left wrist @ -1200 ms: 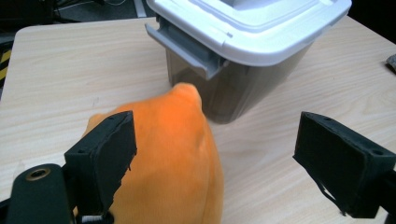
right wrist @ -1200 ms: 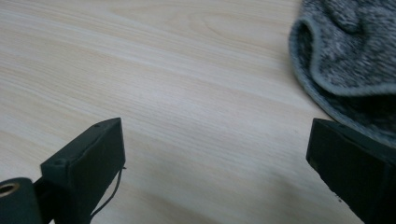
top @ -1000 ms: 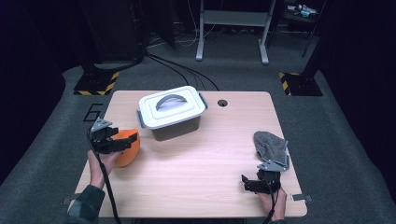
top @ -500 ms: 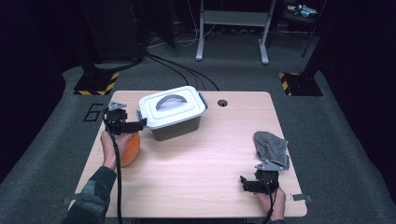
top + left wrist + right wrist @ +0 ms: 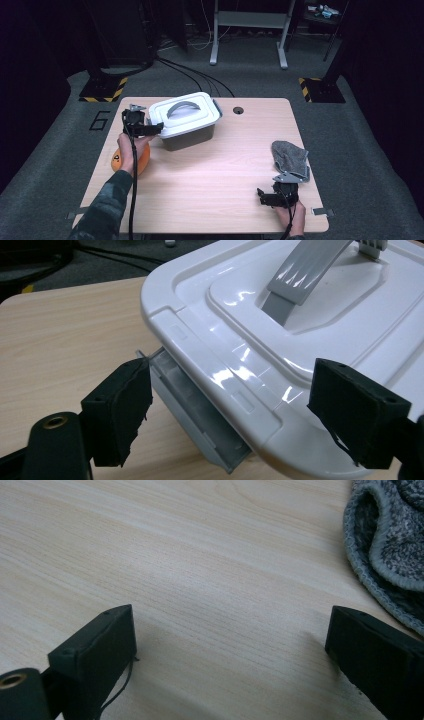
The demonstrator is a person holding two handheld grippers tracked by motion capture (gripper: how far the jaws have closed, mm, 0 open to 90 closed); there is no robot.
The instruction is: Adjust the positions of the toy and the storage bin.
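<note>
A box with a white lid and a grey handle stands at the back left of the wooden table. My left gripper is at the box's left end. Its jaws have just been closing but are still open, with the lid's edge and a grey latch between them; the pads do not press on either. An orange round object lies under my left wrist. My right gripper rests open near the front right, with bare wood between its jaws. A grey cloth lies just beyond it.
A round cable hole sits in the table's back edge, right of the box. Behind the table stand a metal frame and yellow-black striped bases, with cables on the floor.
My left gripper has moved from over the orange object away from me and rightward to the box's left end. The right gripper and the cloth have stayed put.
</note>
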